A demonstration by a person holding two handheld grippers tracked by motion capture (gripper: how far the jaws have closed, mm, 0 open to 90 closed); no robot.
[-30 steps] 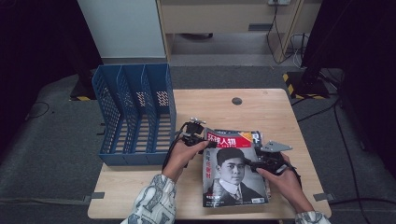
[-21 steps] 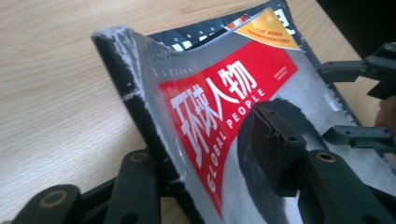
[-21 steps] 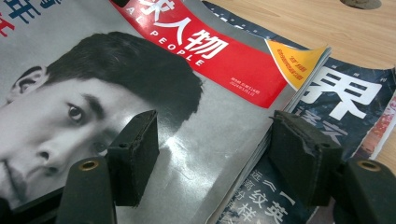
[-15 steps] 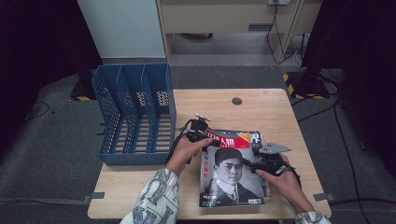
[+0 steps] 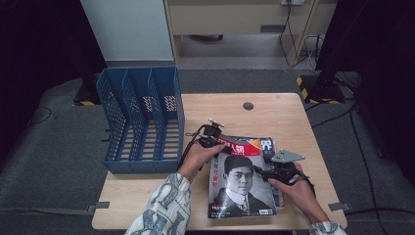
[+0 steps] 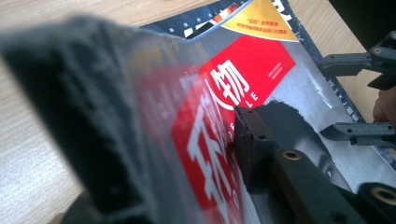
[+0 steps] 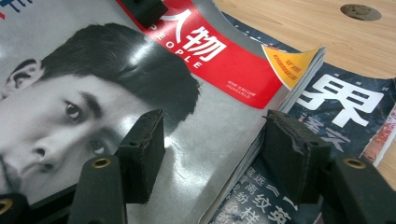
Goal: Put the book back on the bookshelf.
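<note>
A pale wooden table is standing on grey carpet before a light cabinet, with a blue file rack of upright compartments sitting at its left end. Just to the right of the rack, a magazine with a red title band and a portrait cover is lying on top of a second magazine with white characters on dark blue, whose edge is showing beyond the top one's right side. The left gripper is working at the top magazine's upper left corner, the corner nearest the rack; its jaws have just been closing and, in the left gripper view, are pinching the lifted, curling cover between their pads. The right gripper is resting at the magazine's right edge, on the side away from the rack; its jaws have been narrowing too and are straddling that edge, one pad lying on the portrait cover, the other on the lower magazine, neither squeezing anything. A patterned sleeve is reaching in beside the rack's near corner.
</note>
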